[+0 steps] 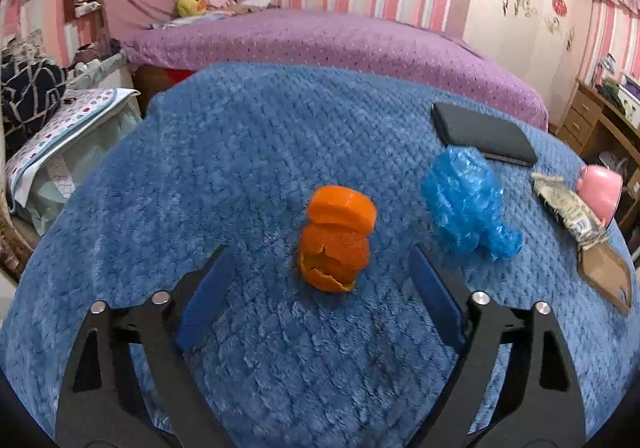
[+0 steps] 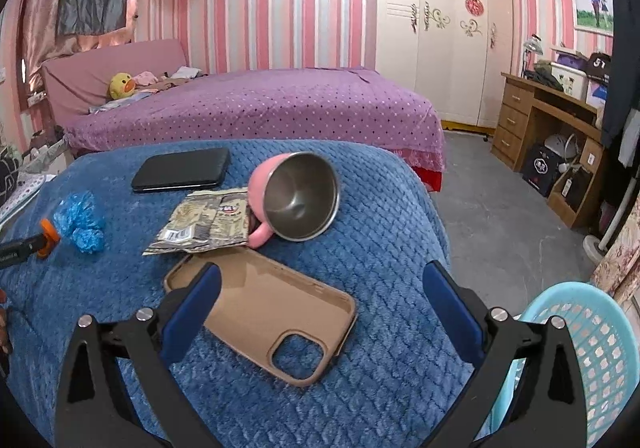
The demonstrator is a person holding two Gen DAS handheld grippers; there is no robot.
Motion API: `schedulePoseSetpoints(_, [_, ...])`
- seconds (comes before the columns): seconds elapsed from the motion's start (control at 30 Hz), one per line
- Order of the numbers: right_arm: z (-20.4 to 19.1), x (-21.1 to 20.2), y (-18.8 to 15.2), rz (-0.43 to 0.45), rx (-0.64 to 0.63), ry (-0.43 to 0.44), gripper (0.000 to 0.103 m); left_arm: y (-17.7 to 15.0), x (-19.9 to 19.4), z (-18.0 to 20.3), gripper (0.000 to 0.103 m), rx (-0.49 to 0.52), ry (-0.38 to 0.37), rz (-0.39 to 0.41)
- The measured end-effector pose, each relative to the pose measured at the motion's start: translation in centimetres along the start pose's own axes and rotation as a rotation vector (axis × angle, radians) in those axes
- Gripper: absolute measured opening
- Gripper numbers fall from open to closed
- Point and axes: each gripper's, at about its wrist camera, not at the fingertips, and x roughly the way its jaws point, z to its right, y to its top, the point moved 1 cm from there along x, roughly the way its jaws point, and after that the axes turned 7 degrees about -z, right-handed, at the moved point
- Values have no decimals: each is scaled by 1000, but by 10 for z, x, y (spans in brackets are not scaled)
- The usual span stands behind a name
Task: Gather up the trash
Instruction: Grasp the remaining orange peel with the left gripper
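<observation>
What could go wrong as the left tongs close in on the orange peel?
The orange peel is a loose curled stack, so it may split and leave pieces on the blue blanket. The open left tongs could also pinch the plush. The basket sits off the far side, a long carry.
</observation>
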Motion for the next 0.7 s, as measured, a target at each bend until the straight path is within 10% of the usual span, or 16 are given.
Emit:
schedulePoseSetpoints(0.33, [-19,11,-1,-23,-38,28,98,3,16,-1,31,20,-60,-61])
schedulePoseSetpoints(0.7, [-60,12,-4,-38,-131,69,98,-10,-18,-20,25,-21,9,64])
